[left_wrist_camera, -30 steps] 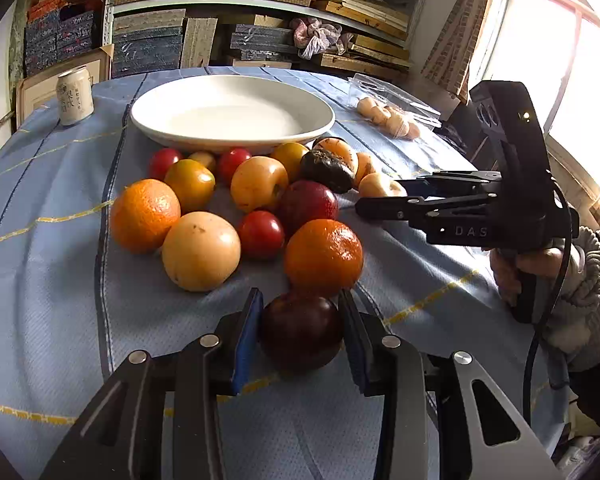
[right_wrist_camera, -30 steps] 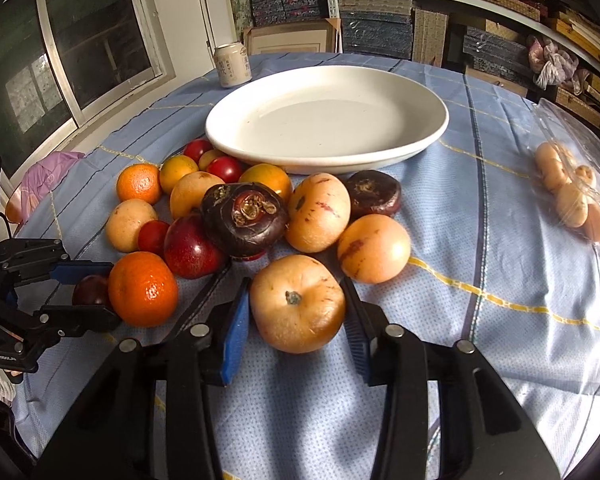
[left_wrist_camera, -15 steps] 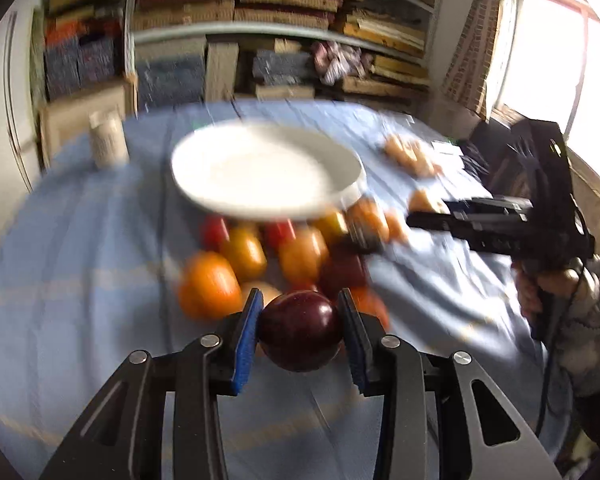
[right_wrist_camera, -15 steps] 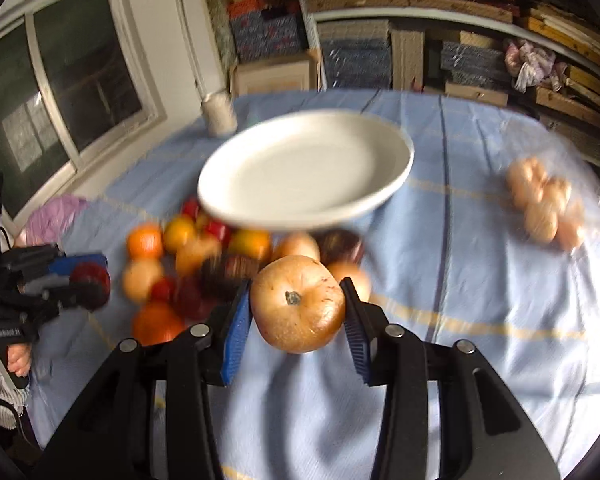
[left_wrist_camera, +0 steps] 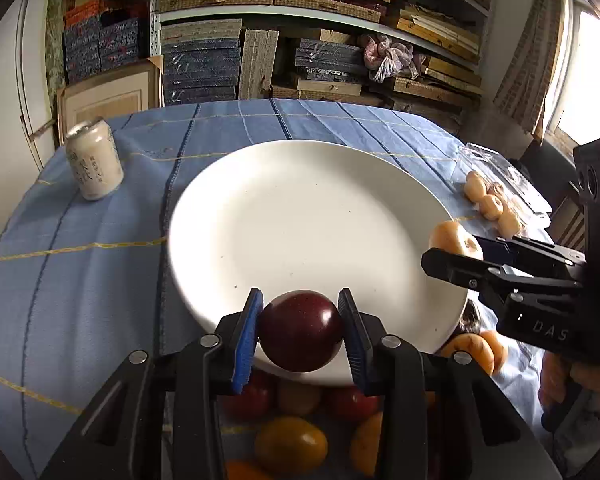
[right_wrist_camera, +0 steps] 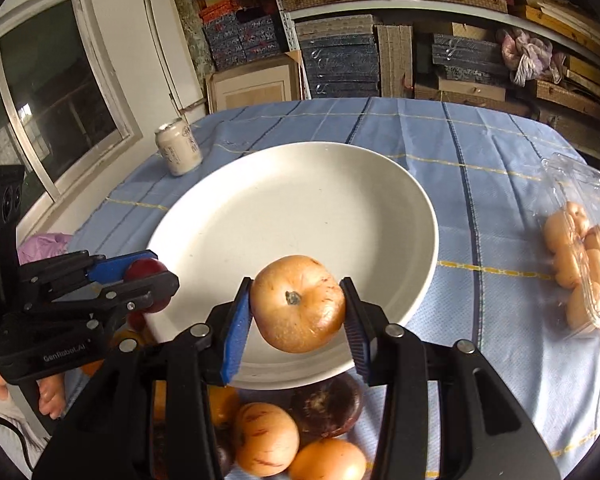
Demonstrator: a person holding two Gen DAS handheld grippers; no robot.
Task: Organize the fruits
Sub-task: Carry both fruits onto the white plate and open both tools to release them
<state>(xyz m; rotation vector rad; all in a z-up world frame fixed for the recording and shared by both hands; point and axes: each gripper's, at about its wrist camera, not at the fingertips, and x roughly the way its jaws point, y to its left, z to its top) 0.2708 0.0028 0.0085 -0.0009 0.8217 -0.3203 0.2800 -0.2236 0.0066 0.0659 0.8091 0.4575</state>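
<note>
left wrist view: the left gripper has its blue pads pinching a dark red plum, held up off the cloth over the near rim of the white plate. nothing lies in the plate. below the jaws the rest of the fruit pile sits on the blue tablecloth, reds and yellows mostly, partly hidden by the gripper body. a pale can stands upright at far left, well apart from the plate. on the right the right gripper comes in sideways, clamped on a tan fruit just beside the plate's right rim. behind it a clear bag with small pale round things lies on the cloth. shelves of stacked boxes fill the back wall.

right wrist view: the right gripper has its jaws pinching the tan fruit, stem end facing the camera, held above the plate's near edge. at the left the left gripper shows side-on with the plum squeezed between its fingers, right at the plate's left rim. under the jaws there's more fruit on the cloth, a speckled yellow one, a dark wrinkled one and an orange one. the can stands beyond the plate, the bag is off to the right. a window is on the left wall.
</note>
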